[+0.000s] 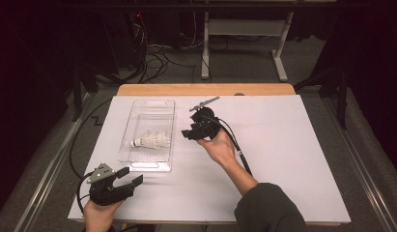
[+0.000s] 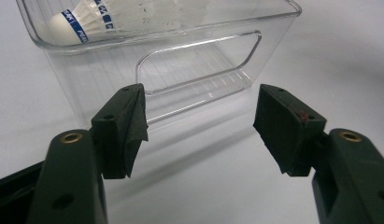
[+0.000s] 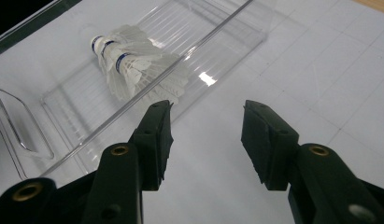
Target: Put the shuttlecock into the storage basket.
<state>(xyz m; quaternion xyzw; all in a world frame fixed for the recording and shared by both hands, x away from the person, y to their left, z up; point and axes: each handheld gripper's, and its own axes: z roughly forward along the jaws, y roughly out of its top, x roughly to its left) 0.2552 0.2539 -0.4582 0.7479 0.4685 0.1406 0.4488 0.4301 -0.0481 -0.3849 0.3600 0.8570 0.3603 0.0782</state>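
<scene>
A clear plastic tray (image 1: 133,112) lies on the white table, left of centre. Inside it rest white feather shuttlecocks (image 1: 150,140), nested together, cork ends pointing left. My left gripper (image 1: 130,177) is open near the table's front left corner, just in front of the tray's near handle (image 2: 199,65). My right gripper (image 1: 188,133) is open beside the tray's right wall, empty, tilted toward the shuttlecocks (image 3: 133,65). The tray's long wall (image 3: 213,42) runs just ahead of the right gripper's jaws. The shuttlecocks' cork (image 2: 63,25) shows through the tray's near wall in the left gripper view.
The white board (image 1: 292,145) on the table has wide bare room to the right. A wooden table edge (image 1: 205,89) runs along the back. Cables and a desk frame (image 1: 244,43) stand on the floor beyond.
</scene>
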